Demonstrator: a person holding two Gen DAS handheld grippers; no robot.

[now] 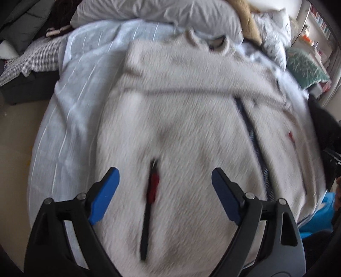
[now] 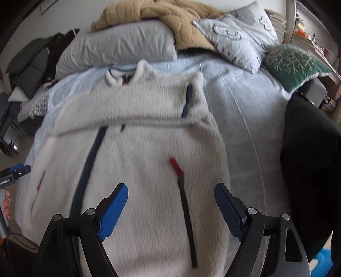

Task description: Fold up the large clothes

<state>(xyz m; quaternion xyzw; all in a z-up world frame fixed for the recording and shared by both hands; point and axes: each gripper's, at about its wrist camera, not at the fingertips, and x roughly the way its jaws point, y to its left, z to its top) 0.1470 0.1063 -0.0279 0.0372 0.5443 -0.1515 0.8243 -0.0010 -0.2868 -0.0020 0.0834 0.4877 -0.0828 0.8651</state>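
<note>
With the cream fleece jacket (image 2: 136, 162) lying on the bed (image 2: 245, 119), sleeves seemingly folded in, both the left hand-held gripper (image 1: 165, 191) and right hand-held gripper (image 2: 170, 207) hover empty, jaws wide, probably next seizing the hem.

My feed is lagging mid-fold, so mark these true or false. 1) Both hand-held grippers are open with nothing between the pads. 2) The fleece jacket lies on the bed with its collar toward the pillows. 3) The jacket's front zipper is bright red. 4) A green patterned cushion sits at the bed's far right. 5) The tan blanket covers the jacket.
1) True: the left hand-held gripper and right hand-held gripper are both open and empty.
2) True: the fleece jacket is on the bed, collar toward the grey pillow.
3) False: the front zipper is dark navy.
4) True: green cushion.
5) False: the tan blanket is piled over the pillows.
</note>
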